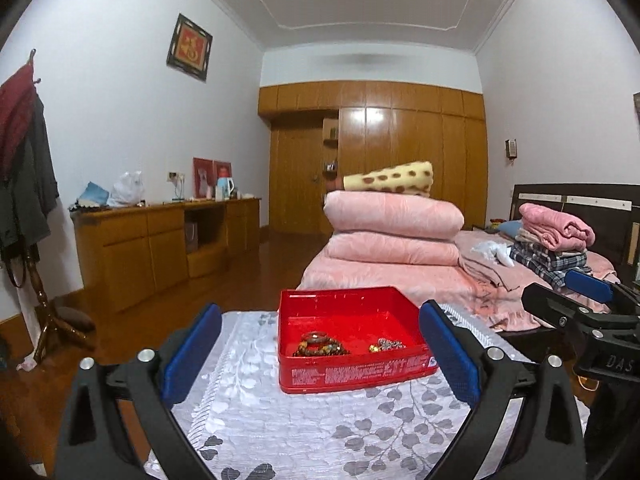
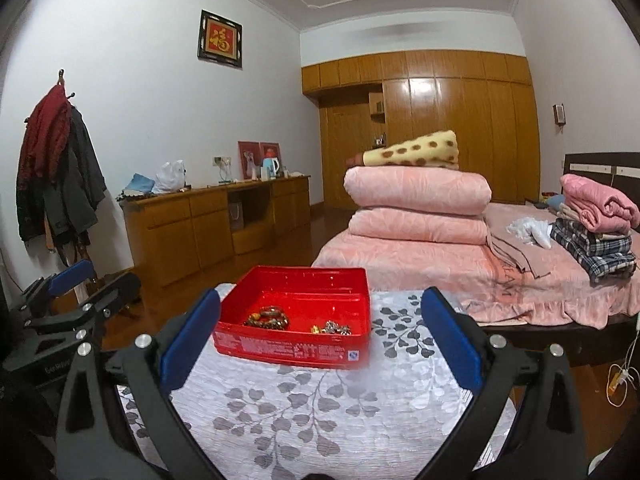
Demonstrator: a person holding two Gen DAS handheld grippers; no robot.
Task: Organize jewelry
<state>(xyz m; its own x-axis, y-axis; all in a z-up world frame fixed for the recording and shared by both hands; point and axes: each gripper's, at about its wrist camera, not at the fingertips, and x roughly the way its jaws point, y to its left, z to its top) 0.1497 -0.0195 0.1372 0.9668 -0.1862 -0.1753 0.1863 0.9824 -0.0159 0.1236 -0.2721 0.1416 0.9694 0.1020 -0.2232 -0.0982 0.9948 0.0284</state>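
You're in a bedroom, working over a small table under a white cloth [image 1: 280,412] printed with grey leaves, and the red tin [image 1: 352,374] sits right on it, lid off. Inside the tin, a coil of brown beaded bracelets [image 1: 320,346] lies toward the near wall, and just beside it, a little apart, there's a small heap of silver and gold jewelry [image 1: 386,345]. From your right-hand camera the same two piles show: beads [image 2: 269,319], then the shiny heap [image 2: 332,328] next to them.

Your left gripper [image 1: 320,356] is spread wide, blue pads either side of the tin, touching nothing and holding nothing. Your right gripper [image 2: 320,346] is spread just as wide, also empty; the tin [image 2: 296,350] sits ahead of it and off toward its left pad, with bare cloth [image 2: 304,412] between the pads. Each gripper catches the other at its frame edge, one either side of the tin.

Beyond the tin, the bed [image 2: 400,264] with its pink cover starts just behind the table. Two folded pink quilts [image 1: 394,232] are stacked on it, a yellow spotted blanket [image 1: 394,180] on top. Further along the bed there's a pile of folded clothes [image 2: 596,232]. Left of the tin, across the wooden floor, a low wooden cabinet [image 1: 160,244] runs along the wall, a coat stand [image 2: 56,168] hung with dark and red garments nearer you, and a wooden wardrobe [image 2: 440,128] fills the far wall.
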